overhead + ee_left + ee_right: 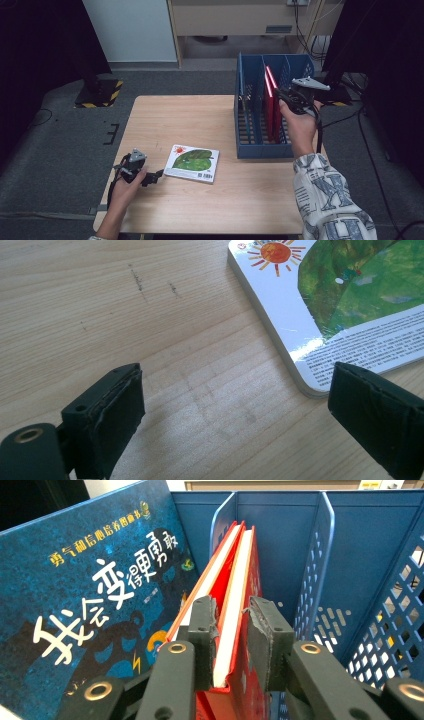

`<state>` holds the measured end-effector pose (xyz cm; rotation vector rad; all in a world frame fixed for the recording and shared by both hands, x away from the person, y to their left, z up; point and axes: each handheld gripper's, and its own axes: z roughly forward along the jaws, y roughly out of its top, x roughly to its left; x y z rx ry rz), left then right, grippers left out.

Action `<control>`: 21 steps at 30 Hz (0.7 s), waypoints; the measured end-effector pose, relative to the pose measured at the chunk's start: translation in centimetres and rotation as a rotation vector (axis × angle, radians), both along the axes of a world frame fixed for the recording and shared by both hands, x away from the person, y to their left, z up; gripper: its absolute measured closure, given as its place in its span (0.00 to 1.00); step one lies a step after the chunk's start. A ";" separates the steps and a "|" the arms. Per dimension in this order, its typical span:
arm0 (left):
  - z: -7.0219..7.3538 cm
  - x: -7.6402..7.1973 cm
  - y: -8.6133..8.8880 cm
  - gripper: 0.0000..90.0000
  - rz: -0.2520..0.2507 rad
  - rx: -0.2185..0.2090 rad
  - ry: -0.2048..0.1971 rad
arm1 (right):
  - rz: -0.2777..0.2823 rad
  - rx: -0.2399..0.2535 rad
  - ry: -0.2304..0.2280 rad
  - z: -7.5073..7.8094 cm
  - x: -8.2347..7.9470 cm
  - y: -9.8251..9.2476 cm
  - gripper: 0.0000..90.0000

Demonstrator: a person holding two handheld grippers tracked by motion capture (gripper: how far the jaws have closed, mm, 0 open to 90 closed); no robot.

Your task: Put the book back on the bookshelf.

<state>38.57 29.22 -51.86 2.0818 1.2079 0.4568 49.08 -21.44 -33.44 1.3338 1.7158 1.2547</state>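
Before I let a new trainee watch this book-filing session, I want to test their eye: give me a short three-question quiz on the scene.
1. True or false: the picture book lies flat on the table.
2. What stands between the jaws of the right gripper? A) the red book B) a blue book C) nothing
3. Which gripper is open beside the picture book, gripping nothing?

Key:
1. True.
2. A; the red book stands upright in the blue rack.
3. The left gripper.
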 end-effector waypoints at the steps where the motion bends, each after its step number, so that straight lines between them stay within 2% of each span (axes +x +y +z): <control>1: 0.0 0.0 0.0 0.08 0.000 0.000 0.000 | 0.000 0.003 -0.001 0.0 0.0 0.0 0.81; 11: 0.0 0.0 -0.1 0.08 0.005 -0.008 -0.002 | 0.021 0.024 -0.006 0.1 -0.5 0.3 0.81; 18: 0.0 0.0 -0.1 0.08 0.001 -0.004 -0.001 | 0.055 0.050 -0.010 0.2 -0.7 -0.1 0.61; 21: 0.0 0.0 -0.1 0.08 0.001 -0.004 -0.002 | 0.074 0.034 -0.005 0.2 -0.9 0.2 0.58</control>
